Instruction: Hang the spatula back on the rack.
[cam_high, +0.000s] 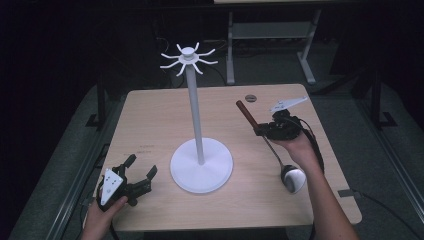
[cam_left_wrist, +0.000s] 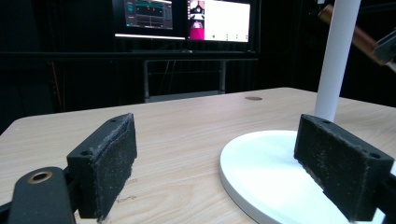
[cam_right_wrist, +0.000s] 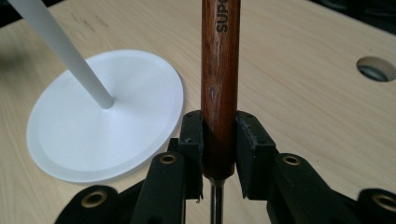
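Two jaws of the right gripper (cam_right_wrist: 218, 154) clamp the ladle (cam_right_wrist: 218, 70).

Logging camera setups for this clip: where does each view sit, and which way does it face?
High view: above the table, looking forward and down; both forearms enter from below.
Left gripper view: low, facing monitors; open left gripper.
Right gripper view: right gripper shut on the ladle handle.
All show the white stand.
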